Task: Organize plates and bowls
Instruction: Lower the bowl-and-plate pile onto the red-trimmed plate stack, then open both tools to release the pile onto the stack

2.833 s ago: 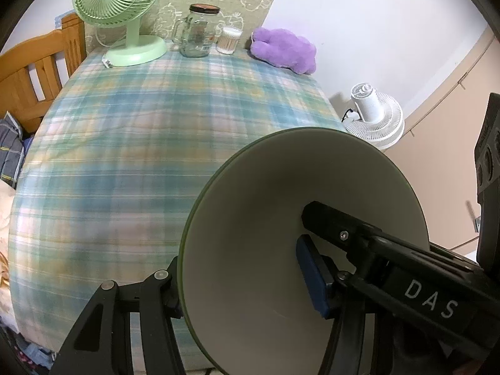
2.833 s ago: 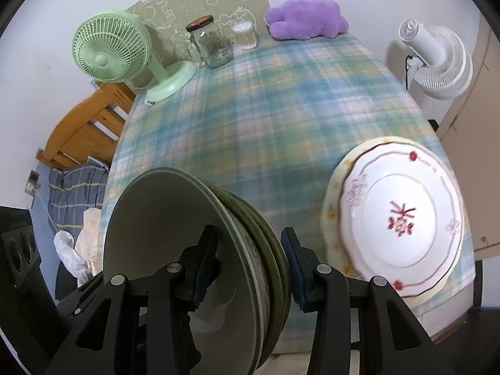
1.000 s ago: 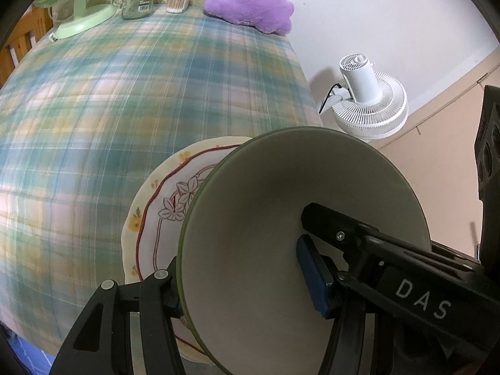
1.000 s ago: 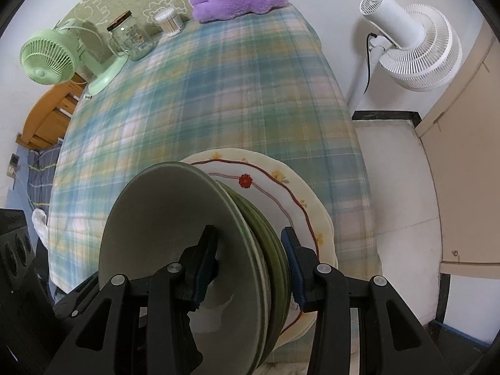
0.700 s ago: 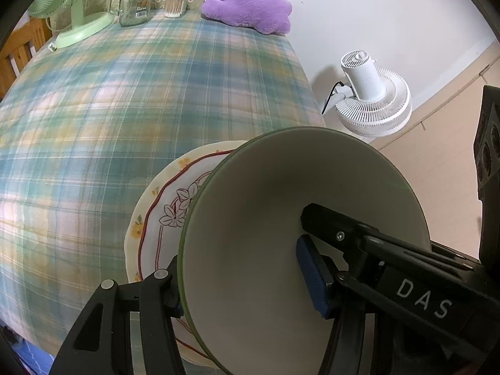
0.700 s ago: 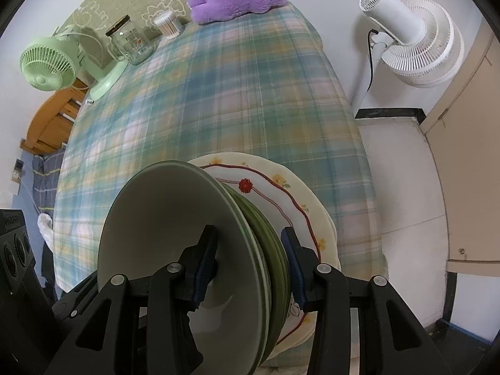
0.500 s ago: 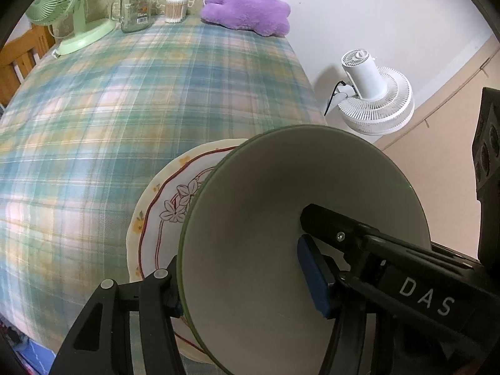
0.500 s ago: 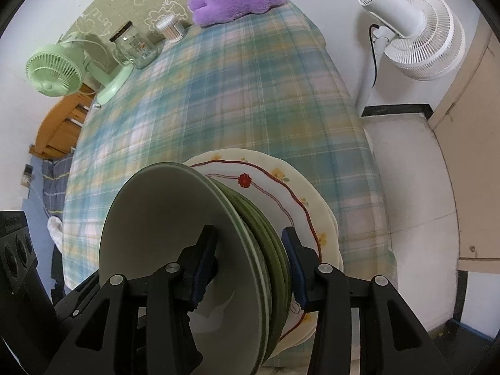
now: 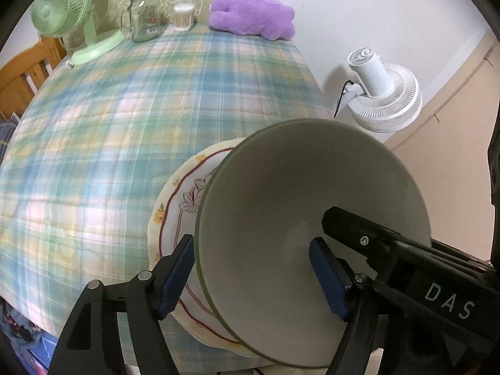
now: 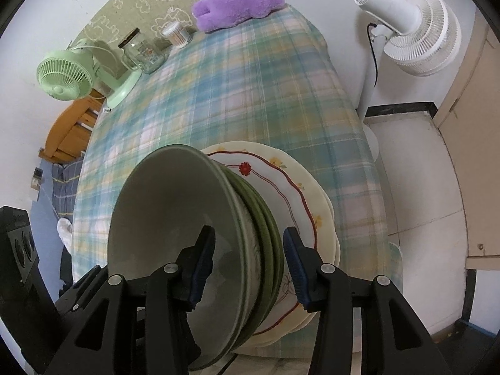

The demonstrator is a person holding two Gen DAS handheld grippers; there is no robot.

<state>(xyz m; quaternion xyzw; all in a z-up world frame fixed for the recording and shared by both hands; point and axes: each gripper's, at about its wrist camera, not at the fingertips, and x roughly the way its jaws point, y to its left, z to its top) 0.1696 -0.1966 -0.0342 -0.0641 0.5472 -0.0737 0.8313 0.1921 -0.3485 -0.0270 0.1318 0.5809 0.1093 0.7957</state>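
1. The stack of green-rimmed ceramic bowls point(image 10: 193, 250) now sits on the cream floral-edged plates point(image 10: 300, 193) at the near edge of the plaid-covered tabletop point(image 9: 125, 118). A good release means letting go evenly and backing both tools straight out, so that nothing tips off the edge.
2. The left gripper point(image 9: 250, 278) has just been opening: its jaws stand spread, both pads clear of the bowl wall between them.
3. The right gripper point(image 10: 248, 262) straddles the stacked rims. Its jaws seem barely parted from them, though I cannot tell for sure whether the pads touch.
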